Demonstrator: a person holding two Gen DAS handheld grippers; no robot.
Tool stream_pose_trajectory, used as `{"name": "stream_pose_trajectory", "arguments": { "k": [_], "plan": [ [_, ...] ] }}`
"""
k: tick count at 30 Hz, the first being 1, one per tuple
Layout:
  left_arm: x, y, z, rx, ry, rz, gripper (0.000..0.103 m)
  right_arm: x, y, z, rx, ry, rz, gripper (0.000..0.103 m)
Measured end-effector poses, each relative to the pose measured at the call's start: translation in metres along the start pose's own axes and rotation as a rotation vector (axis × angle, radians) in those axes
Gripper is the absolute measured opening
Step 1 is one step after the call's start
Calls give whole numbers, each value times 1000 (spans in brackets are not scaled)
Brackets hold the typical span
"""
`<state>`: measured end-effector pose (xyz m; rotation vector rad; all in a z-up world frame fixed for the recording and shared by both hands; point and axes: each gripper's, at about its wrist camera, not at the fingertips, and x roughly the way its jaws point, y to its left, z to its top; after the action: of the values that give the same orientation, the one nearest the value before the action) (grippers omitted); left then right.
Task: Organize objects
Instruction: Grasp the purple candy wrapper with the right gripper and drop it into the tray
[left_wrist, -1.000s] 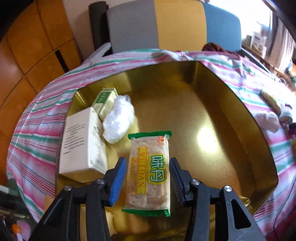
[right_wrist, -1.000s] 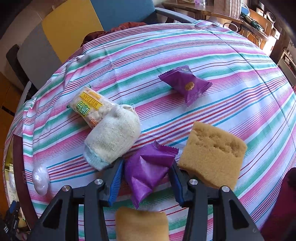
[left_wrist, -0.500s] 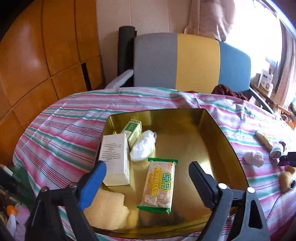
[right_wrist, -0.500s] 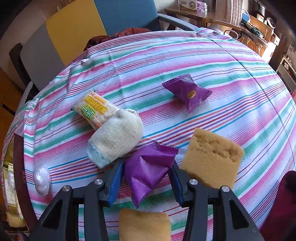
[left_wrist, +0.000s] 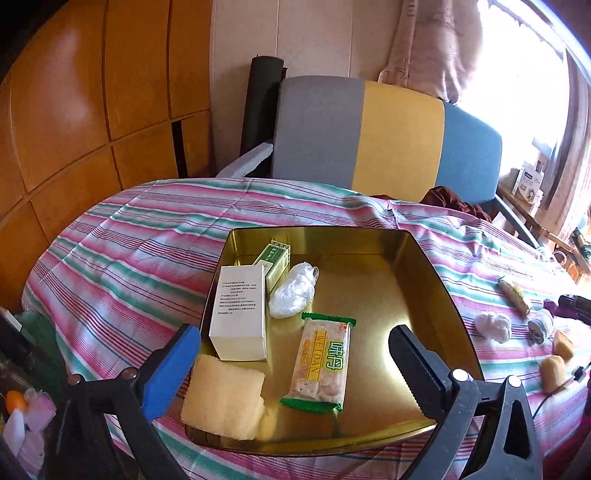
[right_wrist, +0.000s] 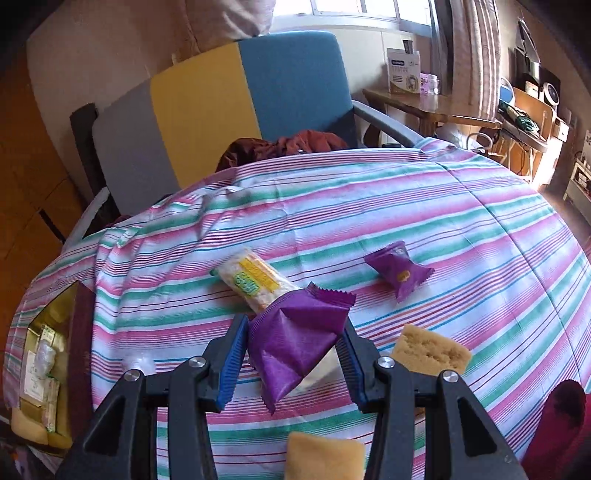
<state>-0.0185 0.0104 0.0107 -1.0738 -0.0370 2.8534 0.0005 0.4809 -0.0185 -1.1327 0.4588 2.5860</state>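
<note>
A gold tray (left_wrist: 436, 288) sits on the striped tablecloth. In it lie a Weidan cracker pack (left_wrist: 323, 363), a white box (left_wrist: 240, 312), a green box (left_wrist: 277, 264), a white plastic wad (left_wrist: 293, 295) and a yellow sponge (left_wrist: 223, 398). My left gripper (left_wrist: 291, 373) is wide open and empty, raised above the tray's near side. My right gripper (right_wrist: 293, 360) is shut on a purple snack packet (right_wrist: 295, 339) and holds it above the cloth. It partly hides a rolled sock under it.
On the cloth lie a second purple packet (right_wrist: 399, 269), a second cracker pack (right_wrist: 251, 282), two brown sponges (right_wrist: 430, 350) (right_wrist: 325, 458) and a white wad (right_wrist: 140, 363). A grey, yellow and blue chair (left_wrist: 373, 136) stands behind the table. The tray shows at far left (right_wrist: 51, 317).
My left gripper let go of the cracker pack in the tray, opened wide and drew back and up. My right gripper lifted the purple packet off the cloth.
</note>
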Motion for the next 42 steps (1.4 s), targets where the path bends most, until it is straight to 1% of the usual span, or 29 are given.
{"name": "stream_pose_trajectory", "arguments": {
  "k": [2, 4, 5, 8, 10, 15, 17, 20, 22, 24, 27, 30, 31, 32, 33, 34, 37, 40, 42],
  "plan": [
    [-3, 4, -1, -2, -9, -6, 103, -9, 22, -2, -41, 3, 55, 48],
    [-2, 8, -3, -12, 2, -21, 103, -12, 49, -4, -100, 15, 106, 48],
    [0, 11, -4, -18, 14, -32, 103, -13, 65, -5, -131, 26, 138, 48],
    [-1, 21, -6, -43, 16, -31, 103, -12, 114, -10, -212, 53, 225, 48],
    [-1, 27, -7, -53, 17, -44, 103, -6, 147, -13, -248, 94, 289, 48],
    [-3, 41, -5, -97, -4, -35, 103, 15, 228, -26, -323, 184, 422, 48],
    [-3, 44, -3, -103, -10, -50, 103, 23, 258, -30, -356, 205, 455, 48],
    [-5, 52, 0, -119, -22, -72, 103, 40, 294, -34, -391, 246, 472, 48],
    [-5, 56, 1, -121, -20, -90, 103, 58, 313, -37, -405, 285, 467, 48],
    [-4, 58, 3, -112, -9, -81, 103, 75, 331, -38, -418, 311, 465, 49],
    [0, 63, 5, -118, 15, -88, 103, 102, 349, -36, -405, 352, 447, 50],
    [4, 66, 6, -126, 38, -104, 103, 124, 363, -32, -383, 387, 459, 50],
    [5, 66, 7, -117, 47, -95, 103, 128, 366, -30, -372, 388, 465, 51],
    [5, 65, 8, -110, 47, -81, 103, 131, 369, -29, -365, 388, 480, 54],
    [5, 65, 8, -104, 41, -80, 103, 133, 371, -28, -367, 392, 488, 63],
    [6, 64, 9, -99, 41, -80, 103, 133, 372, -26, -365, 389, 488, 67],
    [4, 63, 11, -92, 40, -83, 103, 125, 362, -18, -330, 356, 526, 67],
    [6, 59, 11, -78, 36, -79, 103, 108, 345, -17, -339, 305, 515, 67],
    [8, 56, 10, -82, 39, -83, 103, 95, 331, -20, -366, 271, 489, 67]
  ]
}}
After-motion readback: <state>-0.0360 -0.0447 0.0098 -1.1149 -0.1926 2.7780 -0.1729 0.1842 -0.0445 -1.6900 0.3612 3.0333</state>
